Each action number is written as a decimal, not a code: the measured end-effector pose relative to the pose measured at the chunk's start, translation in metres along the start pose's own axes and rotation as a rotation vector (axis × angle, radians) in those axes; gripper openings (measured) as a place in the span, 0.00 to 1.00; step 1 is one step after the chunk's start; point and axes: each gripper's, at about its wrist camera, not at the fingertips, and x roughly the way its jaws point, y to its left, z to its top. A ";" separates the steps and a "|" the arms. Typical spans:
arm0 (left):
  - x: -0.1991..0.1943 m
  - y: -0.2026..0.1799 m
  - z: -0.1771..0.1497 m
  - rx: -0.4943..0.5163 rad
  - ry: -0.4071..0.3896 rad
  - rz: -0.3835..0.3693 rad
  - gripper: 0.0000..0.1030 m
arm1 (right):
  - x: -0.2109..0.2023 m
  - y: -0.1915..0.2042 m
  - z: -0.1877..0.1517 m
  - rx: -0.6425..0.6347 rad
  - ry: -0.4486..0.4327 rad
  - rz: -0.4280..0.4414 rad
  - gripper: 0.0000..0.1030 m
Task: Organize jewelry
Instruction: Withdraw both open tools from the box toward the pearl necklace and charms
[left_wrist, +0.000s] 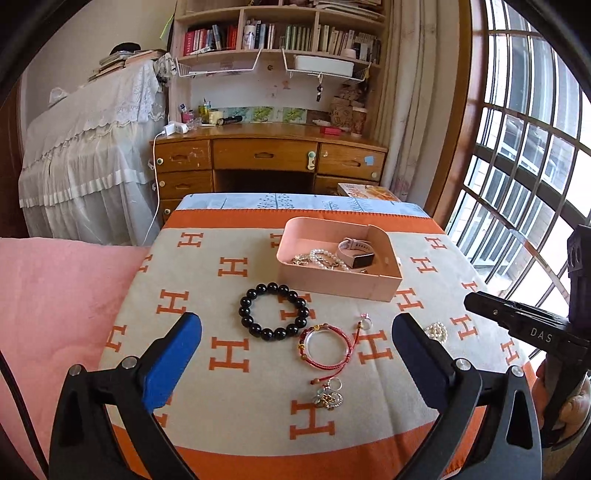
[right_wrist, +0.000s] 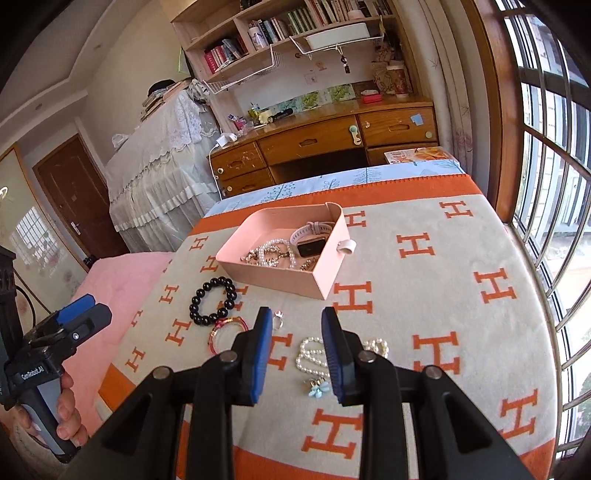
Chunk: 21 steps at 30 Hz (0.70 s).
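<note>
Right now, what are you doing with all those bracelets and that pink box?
A person holds a gripper in each hand, tidying jewelry on a blanket into the pink box. The box already holds a watch and some pearl pieces. Both grippers are open and empty. The left gripper faces the black bead bracelet and red cord bracelet; the right gripper hangs over a pearl strand.

pearl necklace (right_wrist: 314, 356) part hidden behind right gripper (right_wrist: 295, 354) | charm cluster (left_wrist: 330, 397) too small
</note>
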 end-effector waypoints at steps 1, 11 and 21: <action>-0.001 0.000 -0.005 -0.005 -0.010 -0.029 0.99 | 0.000 0.001 -0.006 -0.017 0.007 -0.013 0.27; 0.046 0.002 -0.059 0.037 0.187 -0.062 0.88 | 0.031 -0.008 -0.059 -0.110 0.151 -0.054 0.27; 0.070 0.000 -0.075 0.098 0.257 -0.063 0.66 | 0.057 -0.007 -0.063 -0.173 0.201 -0.038 0.27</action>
